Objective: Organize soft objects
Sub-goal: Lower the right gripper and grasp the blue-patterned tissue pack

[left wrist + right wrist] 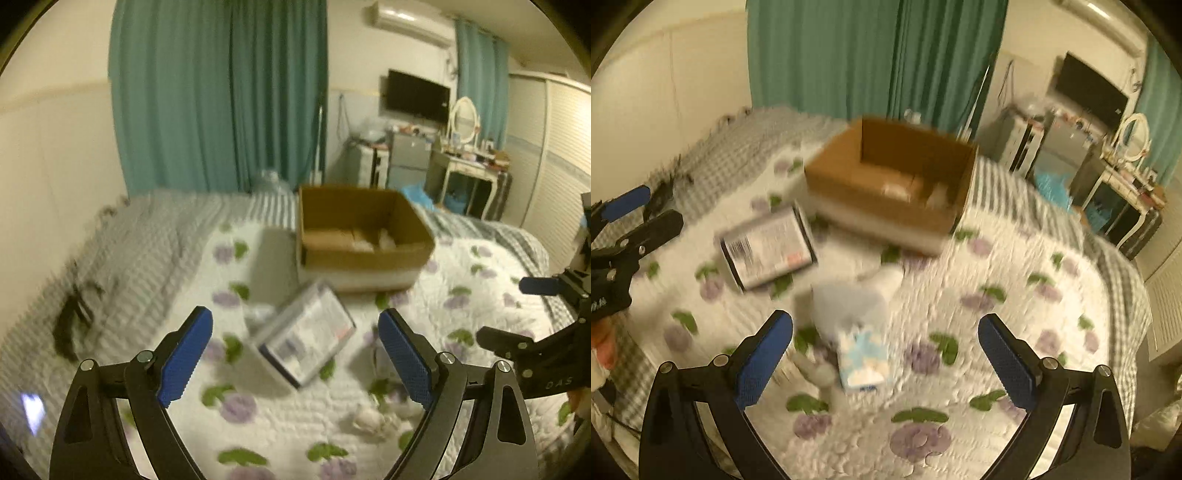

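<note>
White quilt (303, 417) with purple flowers covers the bed; both frames motion-blurred.

Your left gripper (295, 354) and right gripper (886, 358) hover over the quilt, jaws released, nothing between them. A brown cardboard box (362, 254) sits open mid-bed, pale items inside. A flat printed packet (306, 339) lies just before it; a small blue-white tissue pack (862, 360) lies nearer you, with a pale soft bundle (849, 302) touching it. Teal curtains (221, 92), a wall TV (415, 96) and a white vanity desk (465, 166) stand behind.
</note>
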### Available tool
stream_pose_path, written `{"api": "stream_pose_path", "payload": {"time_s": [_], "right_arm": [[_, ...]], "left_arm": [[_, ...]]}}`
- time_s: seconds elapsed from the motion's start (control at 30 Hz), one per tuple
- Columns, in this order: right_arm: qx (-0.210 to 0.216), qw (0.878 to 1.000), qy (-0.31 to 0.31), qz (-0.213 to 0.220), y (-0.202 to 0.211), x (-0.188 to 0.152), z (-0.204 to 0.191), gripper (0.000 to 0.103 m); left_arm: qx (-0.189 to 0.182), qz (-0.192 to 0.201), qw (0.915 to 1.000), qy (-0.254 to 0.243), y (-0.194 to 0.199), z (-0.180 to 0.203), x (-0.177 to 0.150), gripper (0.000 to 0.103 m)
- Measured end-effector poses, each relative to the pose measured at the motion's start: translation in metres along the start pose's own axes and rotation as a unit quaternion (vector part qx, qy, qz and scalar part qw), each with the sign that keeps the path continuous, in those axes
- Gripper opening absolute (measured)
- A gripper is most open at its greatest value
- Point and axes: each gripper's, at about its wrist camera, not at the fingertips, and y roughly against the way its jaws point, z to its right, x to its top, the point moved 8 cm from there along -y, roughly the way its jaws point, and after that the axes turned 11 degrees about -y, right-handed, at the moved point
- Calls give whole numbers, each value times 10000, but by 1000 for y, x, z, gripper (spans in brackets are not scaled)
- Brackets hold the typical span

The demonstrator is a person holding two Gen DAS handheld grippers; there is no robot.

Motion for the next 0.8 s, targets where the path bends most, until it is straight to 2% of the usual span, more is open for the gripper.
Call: {"api": "stream_pose_path", "payload": {"time_s": [0.1,0.13,0.23,0.43,0.63,0.8], "right_arm": [[105,9994,46,-333,-28,-16,4,101],[181,9989,53,-435,-38,-21,6,101],[248,9974,120,-671,-56,-30,4,101],[490,9906,147,-1268,-91,-48,-2,98],[532,9831,73,-1752,-121,-61,-2,85],[520,9784,75,-2000,-132,-67,-4,64]], "left_arm": [[-169,-387,9991,7,-19,20,-31,92],[-271,-676,9973,-61,-33,31,-46,92],[-589,-1137,9918,-47,-53,54,-75,92],[-701,-1635,9840,-41,-78,79,-111,92],[-961,-1749,9799,26,-88,90,-126,92],[-1260,-1793,9756,-167,-89,106,-132,92]]}}
